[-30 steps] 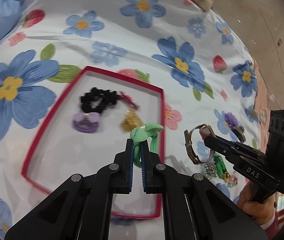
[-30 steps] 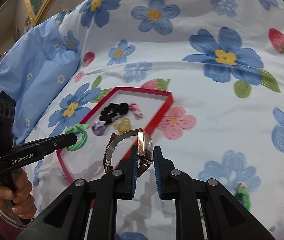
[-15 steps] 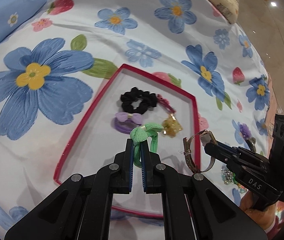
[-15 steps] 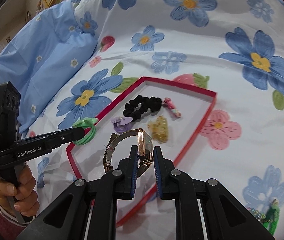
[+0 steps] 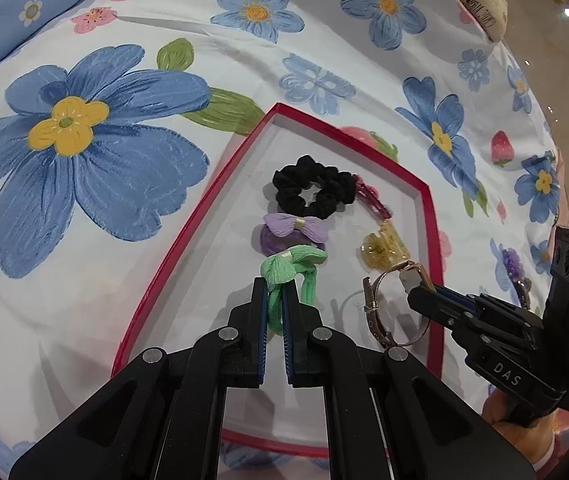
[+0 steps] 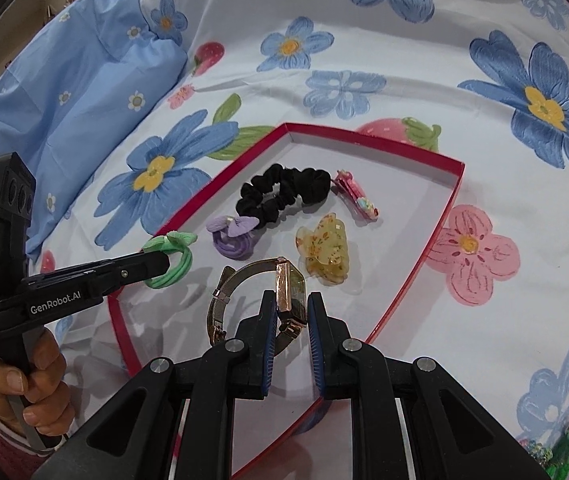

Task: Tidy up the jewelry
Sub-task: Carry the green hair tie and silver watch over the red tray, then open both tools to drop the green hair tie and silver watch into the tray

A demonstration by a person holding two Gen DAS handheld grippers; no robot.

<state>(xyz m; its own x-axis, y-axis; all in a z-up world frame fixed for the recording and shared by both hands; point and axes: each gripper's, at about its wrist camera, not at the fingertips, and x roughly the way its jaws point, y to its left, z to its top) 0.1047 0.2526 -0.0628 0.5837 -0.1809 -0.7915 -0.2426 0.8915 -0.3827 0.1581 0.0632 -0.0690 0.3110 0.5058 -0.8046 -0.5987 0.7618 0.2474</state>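
My left fingers (image 5: pixel 273 286) are pinched on the band of the green fabric bow hair tie (image 5: pixel 293 268) so its bow hangs clear above the shallow red-rimmed white tray (image 5: pixel 188 240), which lies on the flower-print bedsheet (image 5: pixel 84 152). My right fingers (image 6: pixel 291 304) are clamped on the case of the rose-gold mesh-strap wristwatch (image 6: pixel 284 284), strap loop free. Both items hang over the tray's bare near part, short of the black scrunchie (image 6: pixel 280 194), purple bow tie (image 6: pixel 232 236) and amber claw clip (image 6: pixel 324 248), probably to avoid stacking.
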